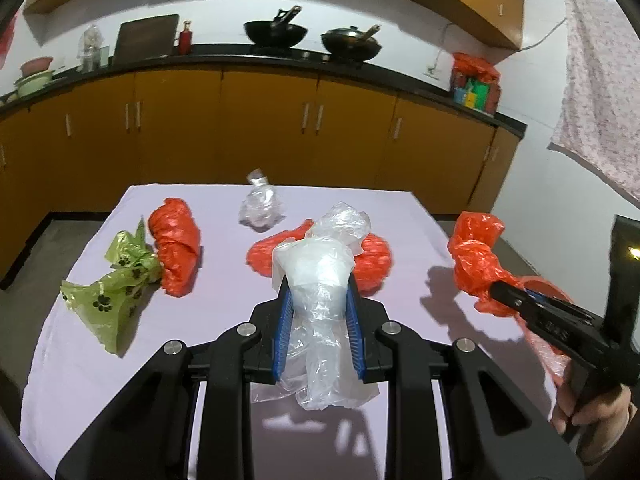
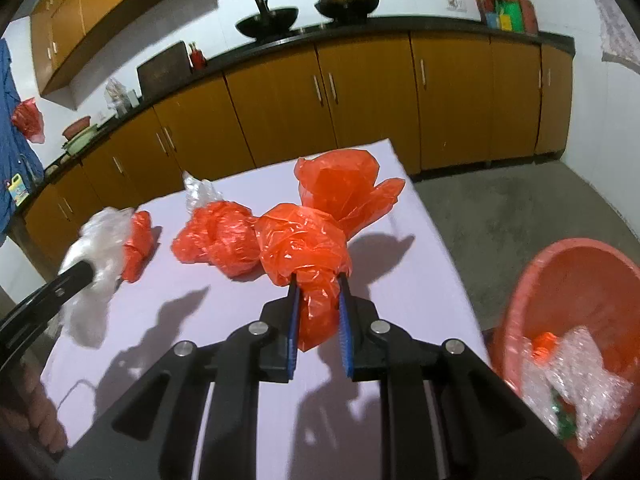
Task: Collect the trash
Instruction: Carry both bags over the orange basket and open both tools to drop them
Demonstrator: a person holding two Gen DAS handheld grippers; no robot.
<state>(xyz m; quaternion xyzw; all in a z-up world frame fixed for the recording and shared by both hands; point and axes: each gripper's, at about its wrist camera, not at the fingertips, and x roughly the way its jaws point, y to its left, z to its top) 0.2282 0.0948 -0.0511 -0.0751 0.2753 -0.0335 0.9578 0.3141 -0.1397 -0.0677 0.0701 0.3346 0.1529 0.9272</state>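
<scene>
My left gripper [image 1: 318, 284] is shut on a clear plastic bag [image 1: 320, 276] and holds it above the white table [image 1: 80, 360]. My right gripper [image 2: 319, 278] is shut on a red plastic bag [image 2: 312, 240], also lifted above the table; it shows at the right of the left wrist view [image 1: 476, 256]. On the table lie a green paw-print bag [image 1: 116, 288], a red bag [image 1: 176, 244], another red bag [image 1: 372, 260] behind my left gripper, and a crushed clear bottle [image 1: 260, 206].
A red basin [image 2: 560, 280] stands on the floor right of the table, holding clear wrap and small scraps. Orange kitchen cabinets [image 1: 260, 128] with a dark counter and two woks run behind the table. Grey floor lies to the right.
</scene>
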